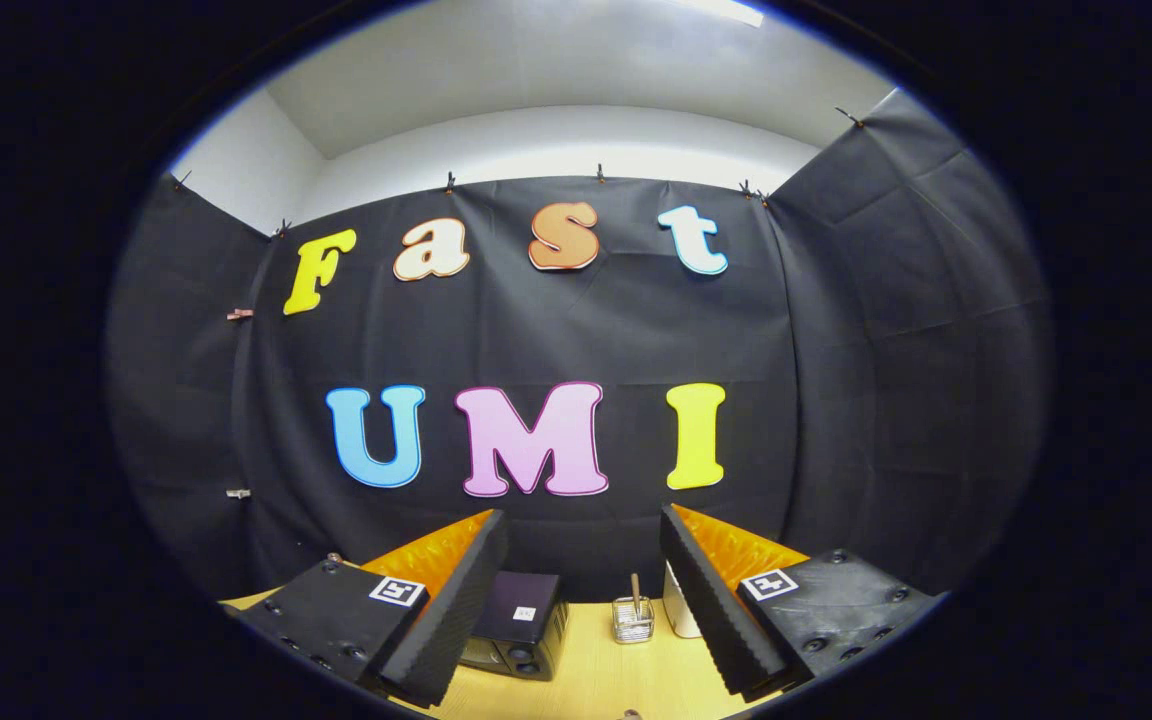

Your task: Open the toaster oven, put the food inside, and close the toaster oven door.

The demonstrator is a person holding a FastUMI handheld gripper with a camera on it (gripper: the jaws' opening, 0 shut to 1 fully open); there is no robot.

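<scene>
My gripper (584, 590) is held high above the table and stands open, with nothing between its fingers. Down below, beyond the fingertips, a dark toaster oven (518, 632) sits on the wooden table (601, 680), partly hidden behind the left finger (456, 610). Its door looks closed. I cannot make out the food from here.
A small clear holder with a stick in it (633, 616) stands to the right of the oven. A white container (679, 608) is beside it, half hidden by the right finger. The booth's black cloth wall rises behind them.
</scene>
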